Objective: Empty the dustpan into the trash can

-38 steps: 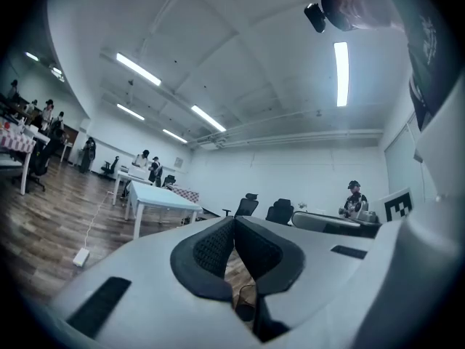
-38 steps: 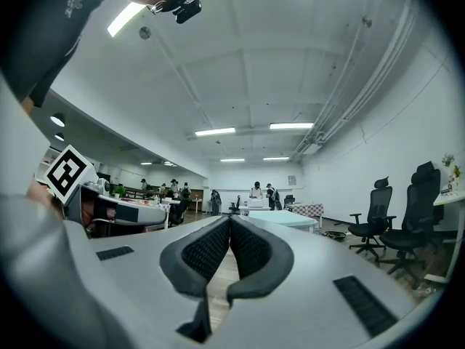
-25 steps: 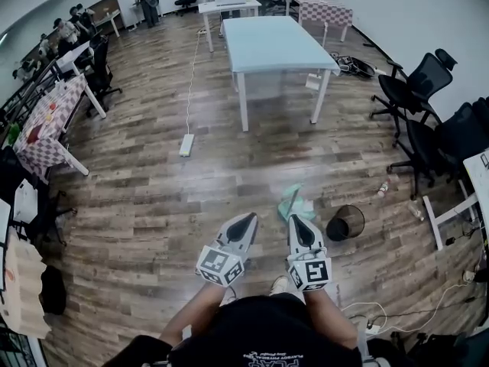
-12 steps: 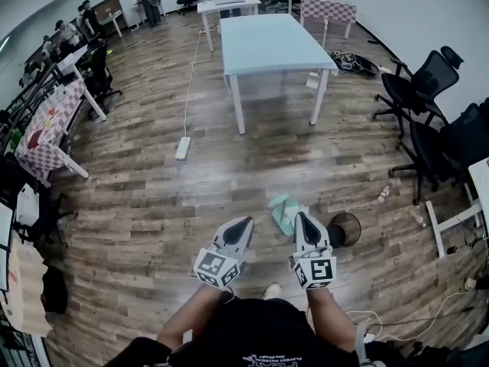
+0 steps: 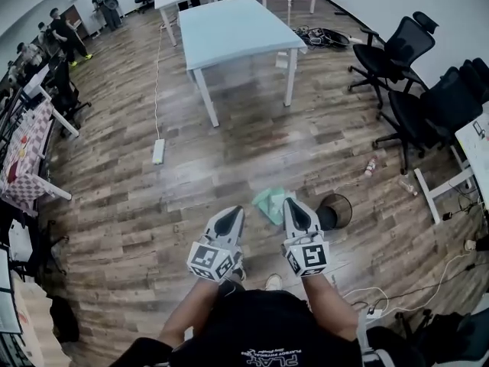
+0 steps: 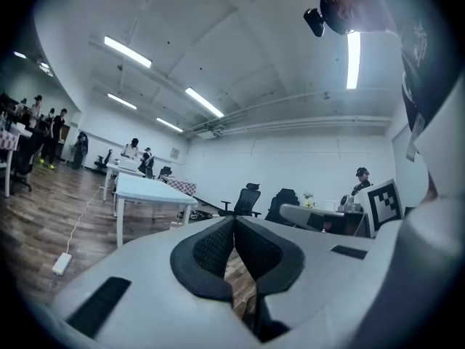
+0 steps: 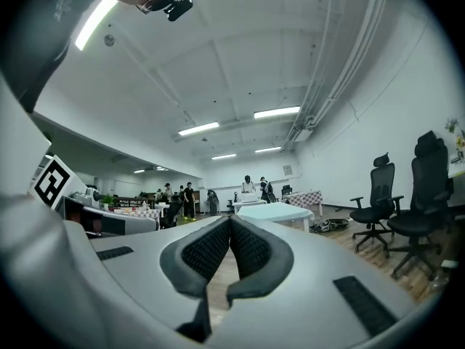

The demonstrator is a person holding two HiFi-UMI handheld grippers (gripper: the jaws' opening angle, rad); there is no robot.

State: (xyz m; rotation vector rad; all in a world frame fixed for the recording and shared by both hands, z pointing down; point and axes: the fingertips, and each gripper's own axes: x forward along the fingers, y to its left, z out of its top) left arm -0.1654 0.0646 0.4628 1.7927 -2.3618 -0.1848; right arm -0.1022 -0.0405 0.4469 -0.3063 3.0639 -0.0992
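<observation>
A teal dustpan (image 5: 267, 203) lies on the wood floor just ahead of my two grippers. To its right stands a black mesh trash can (image 5: 336, 209), upright with its mouth open. In the head view my left gripper (image 5: 235, 212) is left of the dustpan and my right gripper (image 5: 290, 202) covers the dustpan's right edge. The left gripper (image 6: 234, 220) is shut with nothing between its pads. In its own view the right gripper (image 7: 230, 219) is also shut and empty. Both point level across the room, and neither gripper view shows the dustpan or the can.
A light blue table (image 5: 229, 29) stands farther ahead. Black office chairs (image 5: 405, 60) line the right side. A power strip (image 5: 158, 151) with its cord lies on the floor at left, bottles (image 5: 370, 167) at right, cables near my feet at lower right. People stand far back left.
I have walked forward with both grippers held level. The dustpan and trash can now lie closer, right at the gripper tips. Both grippers stayed shut.
</observation>
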